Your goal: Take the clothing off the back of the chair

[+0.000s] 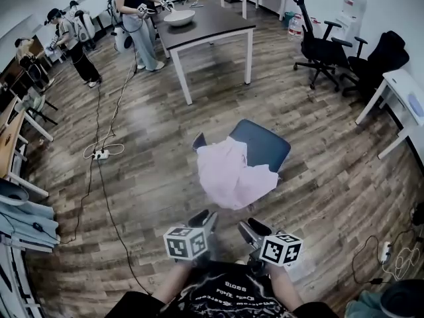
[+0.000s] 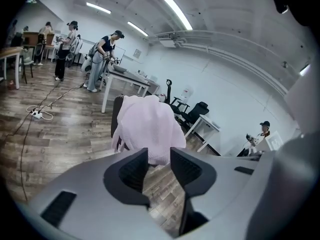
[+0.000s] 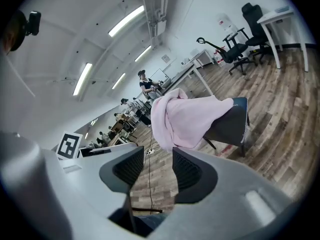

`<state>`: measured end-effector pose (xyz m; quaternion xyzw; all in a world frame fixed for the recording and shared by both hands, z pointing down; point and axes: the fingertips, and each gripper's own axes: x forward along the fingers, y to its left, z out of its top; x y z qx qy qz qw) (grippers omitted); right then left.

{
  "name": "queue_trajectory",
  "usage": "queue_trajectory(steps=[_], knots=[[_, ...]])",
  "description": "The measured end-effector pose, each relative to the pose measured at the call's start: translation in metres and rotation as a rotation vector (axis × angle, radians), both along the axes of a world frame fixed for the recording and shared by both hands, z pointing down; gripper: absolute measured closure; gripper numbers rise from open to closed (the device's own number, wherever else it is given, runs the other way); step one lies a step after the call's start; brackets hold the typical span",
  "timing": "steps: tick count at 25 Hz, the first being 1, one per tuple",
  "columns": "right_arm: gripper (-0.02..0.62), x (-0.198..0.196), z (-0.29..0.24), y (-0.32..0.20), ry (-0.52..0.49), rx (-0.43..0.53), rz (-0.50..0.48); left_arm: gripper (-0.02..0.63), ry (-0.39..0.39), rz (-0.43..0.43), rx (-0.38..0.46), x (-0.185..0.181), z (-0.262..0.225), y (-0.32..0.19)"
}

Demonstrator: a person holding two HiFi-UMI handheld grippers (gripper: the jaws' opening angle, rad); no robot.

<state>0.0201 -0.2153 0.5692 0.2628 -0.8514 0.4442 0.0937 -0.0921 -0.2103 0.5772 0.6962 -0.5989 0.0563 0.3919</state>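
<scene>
The person is holding both tools out toward the pink garment (image 1: 233, 174), which is hanging draped over the backrest of the dark chair (image 1: 265, 143), on the side nearest them. The left gripper (image 1: 202, 217) and right gripper (image 1: 255, 229) are hovering short of the cloth, each with its jaws parted and nothing between them. This is looking like the approach step. The next move is calling for closing in, pinching a fold near the top of the backrest, and lifting it clear.
</scene>
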Motion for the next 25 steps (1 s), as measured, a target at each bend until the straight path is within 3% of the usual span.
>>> queue_trajectory(steps=[2,6,12,17,25], knots=[[0.404,-0.006,0.002,-0.013,-0.009,-0.023,0.037,0.453,0.026,0.009,-0.015,-0.013,0.003,-0.013],[0.254,-0.015,0.01,-0.04,0.023,-0.036,0.134,0.385,0.078,0.041,-0.034,-0.032,0.008,-0.038],[0.115,-0.024,0.015,-0.075,0.119,-0.014,0.282,0.29,0.116,0.096,-0.093,-0.055,0.018,-0.071],[0.053,-0.028,0.028,-0.088,0.169,-0.073,0.376,0.204,0.153,0.142,-0.173,-0.065,0.03,-0.085],[0.025,-0.042,0.046,-0.099,0.17,-0.187,0.424,0.17,0.308,0.198,-0.237,-0.082,0.05,-0.102]])
